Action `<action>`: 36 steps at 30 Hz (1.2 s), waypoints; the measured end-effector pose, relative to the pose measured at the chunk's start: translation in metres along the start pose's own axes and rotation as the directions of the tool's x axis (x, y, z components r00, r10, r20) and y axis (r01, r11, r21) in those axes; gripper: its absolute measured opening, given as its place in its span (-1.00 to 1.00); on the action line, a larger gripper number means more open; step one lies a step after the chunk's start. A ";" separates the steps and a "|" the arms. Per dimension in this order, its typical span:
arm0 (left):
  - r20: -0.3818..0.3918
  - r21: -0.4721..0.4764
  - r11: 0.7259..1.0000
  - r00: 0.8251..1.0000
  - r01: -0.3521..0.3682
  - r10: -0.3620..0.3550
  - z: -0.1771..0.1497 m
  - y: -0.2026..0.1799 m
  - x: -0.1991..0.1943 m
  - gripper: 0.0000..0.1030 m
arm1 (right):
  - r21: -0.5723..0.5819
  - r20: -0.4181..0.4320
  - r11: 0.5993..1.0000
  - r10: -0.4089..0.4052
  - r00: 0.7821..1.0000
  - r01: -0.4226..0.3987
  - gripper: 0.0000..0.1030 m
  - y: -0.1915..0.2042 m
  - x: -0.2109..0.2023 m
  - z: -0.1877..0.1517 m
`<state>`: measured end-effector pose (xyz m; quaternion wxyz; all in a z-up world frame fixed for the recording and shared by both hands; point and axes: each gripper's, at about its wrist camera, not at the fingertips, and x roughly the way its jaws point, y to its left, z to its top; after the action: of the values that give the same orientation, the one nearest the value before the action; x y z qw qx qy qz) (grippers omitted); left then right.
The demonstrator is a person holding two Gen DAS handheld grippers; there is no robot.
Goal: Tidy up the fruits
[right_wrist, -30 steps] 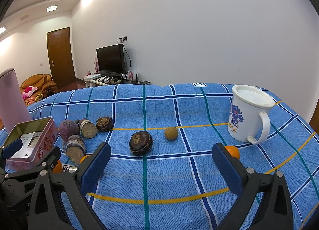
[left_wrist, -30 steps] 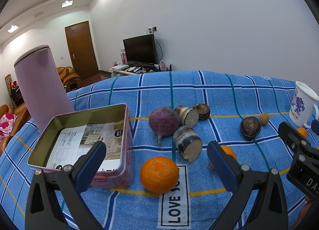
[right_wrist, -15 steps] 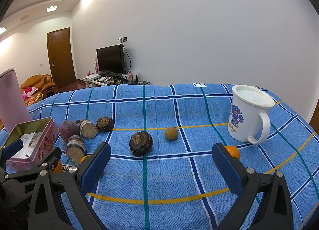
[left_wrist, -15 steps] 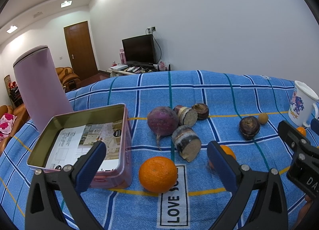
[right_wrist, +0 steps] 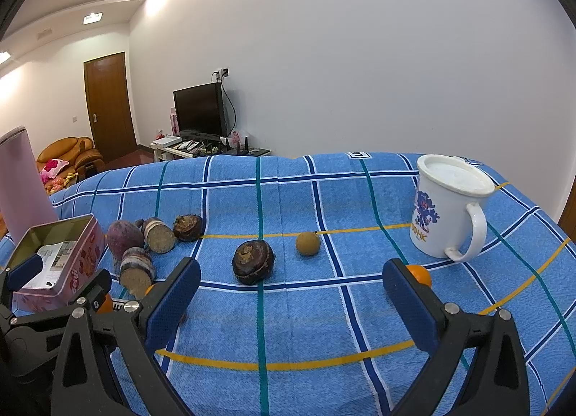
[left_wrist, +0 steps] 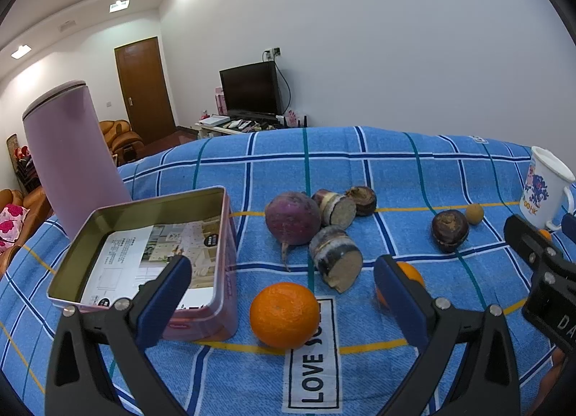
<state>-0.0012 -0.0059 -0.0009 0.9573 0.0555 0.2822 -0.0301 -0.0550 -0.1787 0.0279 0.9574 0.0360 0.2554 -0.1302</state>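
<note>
orange (left_wrist: 284, 315) between spread left jaws

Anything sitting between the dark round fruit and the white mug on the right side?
Only the small tan fruit, beside the dark round fruit; from there to the white mug is bare blue cloth, seen in the right wrist view.

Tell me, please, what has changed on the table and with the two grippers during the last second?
Almost nothing. The left wrist view drifts a little, so the left gripper shifted slightly; nothing was gripped or released. Both grippers stay open and empty, the right gripper unmoved. The large orange, the tin box, the purple turnip and the white mug rest where they were.
</note>
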 end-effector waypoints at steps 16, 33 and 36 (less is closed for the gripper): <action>0.026 -0.181 0.981 0.998 0.063 -0.059 0.031 0.076 -0.014 0.59 | 0.022 -0.023 0.997 0.076 0.997 -0.075 0.24 -0.016 0.011 0.007; -0.166 0.014 0.952 0.940 0.305 -0.299 0.003 0.034 -0.013 0.01 | -0.016 -0.314 0.881 0.444 0.839 -0.472 0.03 0.047 0.061 -0.010; -0.183 0.013 0.952 0.937 0.305 -0.298 -0.001 0.037 -0.011 0.01 | 0.014 -0.373 0.874 0.455 0.808 -0.486 0.03 0.050 0.077 -0.014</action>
<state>-0.0078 0.0313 0.0077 0.9108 0.0338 0.3713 -0.1771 0.0161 -0.1467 -0.0221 0.8957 0.0824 0.4170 0.1305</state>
